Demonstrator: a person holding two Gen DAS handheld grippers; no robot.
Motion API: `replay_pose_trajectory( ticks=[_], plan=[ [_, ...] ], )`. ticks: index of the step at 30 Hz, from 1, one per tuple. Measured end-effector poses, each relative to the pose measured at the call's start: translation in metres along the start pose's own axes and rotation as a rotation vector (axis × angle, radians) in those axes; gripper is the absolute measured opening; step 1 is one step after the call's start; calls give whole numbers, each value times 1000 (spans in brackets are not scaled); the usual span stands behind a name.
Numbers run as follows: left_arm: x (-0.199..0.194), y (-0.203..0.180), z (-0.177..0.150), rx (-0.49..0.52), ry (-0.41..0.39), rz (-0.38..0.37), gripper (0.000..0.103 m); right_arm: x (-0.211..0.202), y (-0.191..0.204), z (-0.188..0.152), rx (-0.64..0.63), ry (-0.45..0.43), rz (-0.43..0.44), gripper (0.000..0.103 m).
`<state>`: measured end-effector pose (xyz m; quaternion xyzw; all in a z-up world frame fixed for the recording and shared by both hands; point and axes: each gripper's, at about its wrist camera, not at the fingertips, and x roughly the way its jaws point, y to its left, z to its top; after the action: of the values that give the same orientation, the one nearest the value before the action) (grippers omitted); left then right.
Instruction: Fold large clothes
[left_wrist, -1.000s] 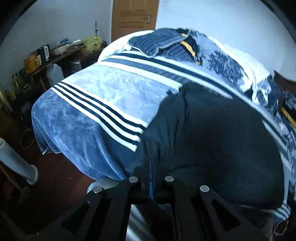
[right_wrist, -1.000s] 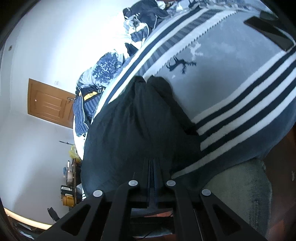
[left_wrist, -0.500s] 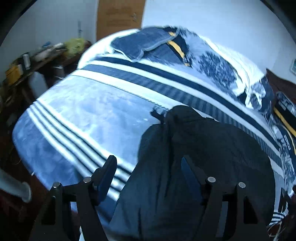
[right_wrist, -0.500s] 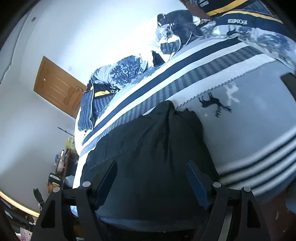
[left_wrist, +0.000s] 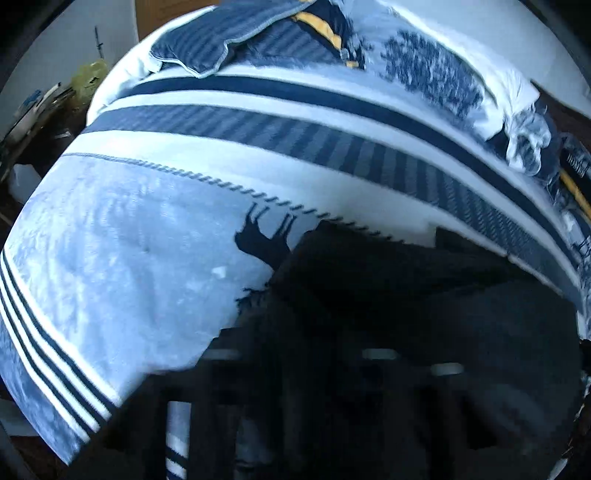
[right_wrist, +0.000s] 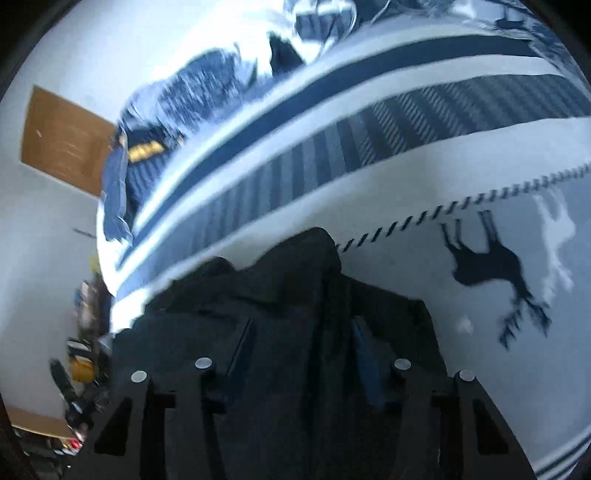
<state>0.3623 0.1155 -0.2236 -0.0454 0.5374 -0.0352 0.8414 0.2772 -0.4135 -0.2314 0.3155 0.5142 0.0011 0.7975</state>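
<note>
Pointing steeply down: right gripper (right_wrist: 301, 354), jaws closing around dark garment (right_wrist: 280, 306) folds on striped blanket (right_wrist: 369, 122); left gripper (left_wrist: 295, 369) blurred, jaws closing over the garment.

Our left claw (left_wrist: 295, 373) sits at the near edge of its view, angled steeply down, so dark and smeared that we can barely separate its two fingers. Its jaws are closing. Dark fabric lies right under and around them, but we cannot tell whether the pads pinch any of it.

Our right claw (right_wrist: 303, 350) also tilts down, its black frame filling the near bottom of its view, bolt heads bright on both sides. The left finger (right_wrist: 242, 347) and the blue-padded right finger (right_wrist: 365, 354) stand apart, with a ridge of dark cloth between them. These jaws are closing too; the pads do not yet clearly press the fold.
</note>
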Motion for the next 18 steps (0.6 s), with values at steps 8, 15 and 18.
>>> replay_pose_trajectory(
  ticks=[8,15,18],
  plan=[
    [-35,-31,7,113,-188,71,2,-85,18,-14,-40,-223,4,2],
    [11,-43,12,105,-134,130,2,-14,19,-10,-125,-133,-258,2],
    [20,-49,12,163,-185,215,4,6,7,-9,-86,-107,-276,2]
  ],
)
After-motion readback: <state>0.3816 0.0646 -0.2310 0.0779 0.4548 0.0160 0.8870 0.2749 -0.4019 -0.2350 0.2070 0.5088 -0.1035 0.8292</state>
